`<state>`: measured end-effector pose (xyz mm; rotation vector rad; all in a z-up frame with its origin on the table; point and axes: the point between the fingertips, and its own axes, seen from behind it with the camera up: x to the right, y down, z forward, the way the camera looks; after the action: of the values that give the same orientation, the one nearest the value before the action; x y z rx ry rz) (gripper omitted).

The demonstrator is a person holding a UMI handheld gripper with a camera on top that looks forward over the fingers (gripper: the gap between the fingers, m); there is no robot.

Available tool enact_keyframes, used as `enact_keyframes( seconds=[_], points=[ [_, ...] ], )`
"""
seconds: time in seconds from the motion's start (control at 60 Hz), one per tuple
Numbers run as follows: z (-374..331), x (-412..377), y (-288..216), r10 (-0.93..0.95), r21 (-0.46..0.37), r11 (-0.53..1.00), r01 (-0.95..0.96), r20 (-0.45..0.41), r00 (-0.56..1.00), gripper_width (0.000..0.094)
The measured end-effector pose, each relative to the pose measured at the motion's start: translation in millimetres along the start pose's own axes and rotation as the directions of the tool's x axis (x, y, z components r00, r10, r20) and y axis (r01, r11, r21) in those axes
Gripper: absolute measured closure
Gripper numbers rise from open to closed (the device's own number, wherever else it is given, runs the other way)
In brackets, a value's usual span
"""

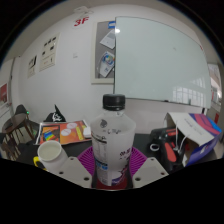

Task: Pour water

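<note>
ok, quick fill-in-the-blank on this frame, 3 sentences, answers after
1. The bottle held in the claw has a ____ cap.
2. The bottle stands ____, not tilted.
3. Beside the claw sits a pale ____, with a whiteboard on the wall beyond.

Answers: black; upright; cup

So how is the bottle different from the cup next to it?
The clear plastic bottle with a black cap stands tall and capped; the pale yellow cup is short and open-topped. The bottle sits between the claw's pink pads; the cup stands apart beside them. Both stand upright.
</note>
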<state>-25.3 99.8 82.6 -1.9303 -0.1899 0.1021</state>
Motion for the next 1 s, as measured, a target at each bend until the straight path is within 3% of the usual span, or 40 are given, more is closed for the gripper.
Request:
enact_keyframes(
  seconds=[0.083, 0.117, 0.133, 0.267, 0.383, 0.467, 0.517, 0.567, 0.733, 1.0],
  points=[
    [6.2, -4.4, 25.8, 0.035, -0.025, 0.999, -0.035, 0.009, 0.999, 0.0550],
    [7.4, -3.4, 32.3, 0.032, -0.026, 0.999, -0.032, 0.007, 0.999, 0.0486],
    [8.2, -3.1, 27.4, 0.025, 0.006, 1.000, -0.025, 0.007, 1.000, 0.0545],
    [3.1, -4.9, 28.2, 0.014, 0.032, 0.999, -0.013, -0.015, 1.000, 0.0518],
    [2.7, -3.8, 29.3, 0.019, 0.026, 0.999, -0.019, -0.022, 1.000, 0.0377],
    [1.2, -5.1, 44.2, 0.040, -0.056, 0.998, -0.041, -0.020, 0.999, 0.0083],
    [-5.3, -3.9, 48.6, 0.057, -0.087, 0.994, -0.059, -0.033, 0.998, 0.0129],
    [-15.5, -1.7, 46.3, 0.055, -0.090, 0.994, -0.059, -0.050, 0.997, 0.0086],
    [-73.3, -5.7, 31.6, -0.004, -0.096, 0.995, -0.007, -0.112, 0.994, 0.0093],
    [-237.0, -42.5, 12.8, -0.018, -0.073, 0.997, 0.004, -0.196, 0.980, 0.0093]
  ],
)
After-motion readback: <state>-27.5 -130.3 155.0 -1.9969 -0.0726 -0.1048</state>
